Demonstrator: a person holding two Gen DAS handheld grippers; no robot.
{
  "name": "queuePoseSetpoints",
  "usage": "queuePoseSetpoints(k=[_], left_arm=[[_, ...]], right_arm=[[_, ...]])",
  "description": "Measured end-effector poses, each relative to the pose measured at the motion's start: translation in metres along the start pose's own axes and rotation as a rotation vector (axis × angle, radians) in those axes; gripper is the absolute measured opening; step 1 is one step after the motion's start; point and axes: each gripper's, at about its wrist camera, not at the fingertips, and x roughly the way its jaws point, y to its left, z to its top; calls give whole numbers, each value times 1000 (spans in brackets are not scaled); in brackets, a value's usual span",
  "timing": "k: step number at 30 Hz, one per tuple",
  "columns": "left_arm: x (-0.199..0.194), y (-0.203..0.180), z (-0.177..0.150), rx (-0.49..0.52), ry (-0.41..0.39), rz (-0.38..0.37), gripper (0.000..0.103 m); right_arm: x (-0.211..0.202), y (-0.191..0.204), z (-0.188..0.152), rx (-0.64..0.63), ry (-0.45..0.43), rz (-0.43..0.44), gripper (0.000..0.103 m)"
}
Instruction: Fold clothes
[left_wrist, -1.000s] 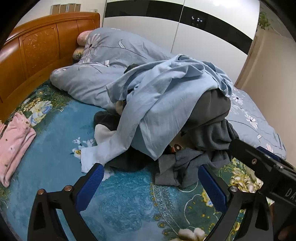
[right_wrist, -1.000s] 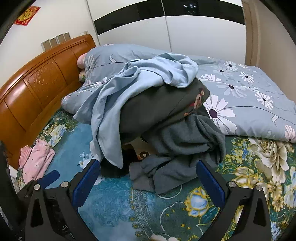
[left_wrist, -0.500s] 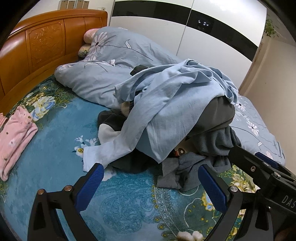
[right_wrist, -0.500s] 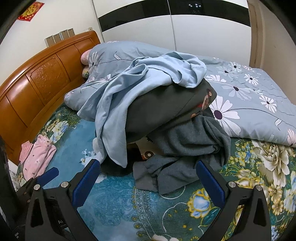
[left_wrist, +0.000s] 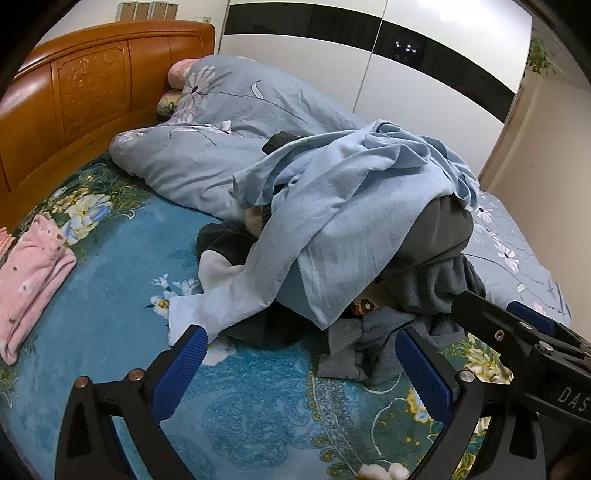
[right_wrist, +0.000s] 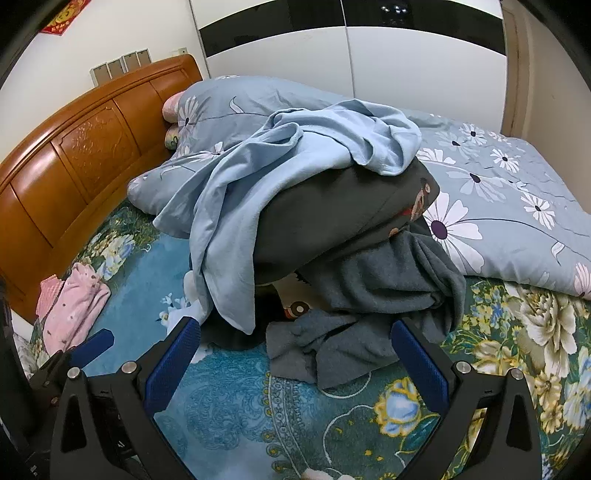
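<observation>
Both jaws spread, empty: left gripper (left_wrist: 301, 363), right gripper (right_wrist: 295, 356), low over the bedspread (right_wrist: 229, 406). Just ahead, a tangled clothes pile (right_wrist: 332, 236); light-blue garment (left_wrist: 343, 221) drapes the grey ones (right_wrist: 369, 295). Risk: pulling one drags the others. Far left, pink garment (left_wrist: 29, 273) lies folded.
</observation>
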Motion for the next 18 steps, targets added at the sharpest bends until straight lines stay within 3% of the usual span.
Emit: queuePoseSetpoints(k=[8, 13, 18], left_arm=[[5, 10, 0, -7, 7, -6, 103], [7, 33, -4, -38, 10, 28, 103], [-4, 53, -6, -31, -44, 77, 103]], right_arm=[[10, 10, 3, -9, 22, -7, 103], [15, 22, 42, -61, -27, -43, 103], [20, 35, 80, -113, -75, -79, 103]])
